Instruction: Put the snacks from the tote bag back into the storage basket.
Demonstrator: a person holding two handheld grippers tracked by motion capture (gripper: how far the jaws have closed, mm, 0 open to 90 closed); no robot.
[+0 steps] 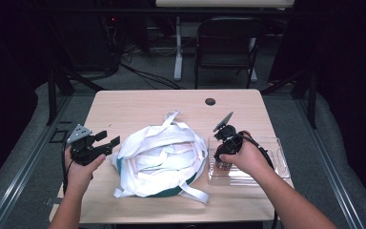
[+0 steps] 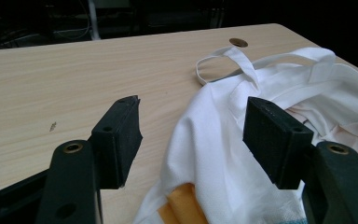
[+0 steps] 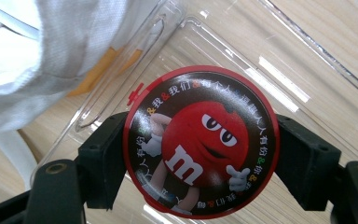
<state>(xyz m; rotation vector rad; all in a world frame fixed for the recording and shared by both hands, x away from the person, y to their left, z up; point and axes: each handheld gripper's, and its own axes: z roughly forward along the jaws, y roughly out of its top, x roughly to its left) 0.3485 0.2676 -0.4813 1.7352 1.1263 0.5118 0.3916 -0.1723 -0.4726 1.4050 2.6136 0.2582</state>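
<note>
1. Round candy tin with a red rim and a red cartoon character on its dark lid [image 3: 200, 142] sits between the jaws of the right gripper [image 3: 200, 156], clamped at its two sides, over the clear plastic tray [image 3: 279, 60].
2. From the high view, right gripper [image 1: 225, 150] hangs over the near left part of that clear plastic tray [image 1: 276, 160], which lies at the right edge of the light wooden table [image 1: 138, 102]. Whether the tin touches the tray floor I cannot tell.
3. Left gripper [image 1: 104, 143] hovers at the left of the white cloth tote bag with long straps [image 1: 159, 160]; its jaws stand wide apart and hold nothing. In the left gripper view the open left gripper [image 2: 193, 140] frames the tote's near edge [image 2: 223, 154], pads clear of the fabric.
4. Step in hand, as I judge it: carrying the tin between tray and bag (which direction is not certain).
5. To do it well: keep the grip on the rim square so the round tin cannot roll out; lift straight clear of the tray wall before crossing.
6. Left gripper likely should pinch a bag edge and hold the mouth open; loose straps [image 1: 169, 119] could snag.
</note>
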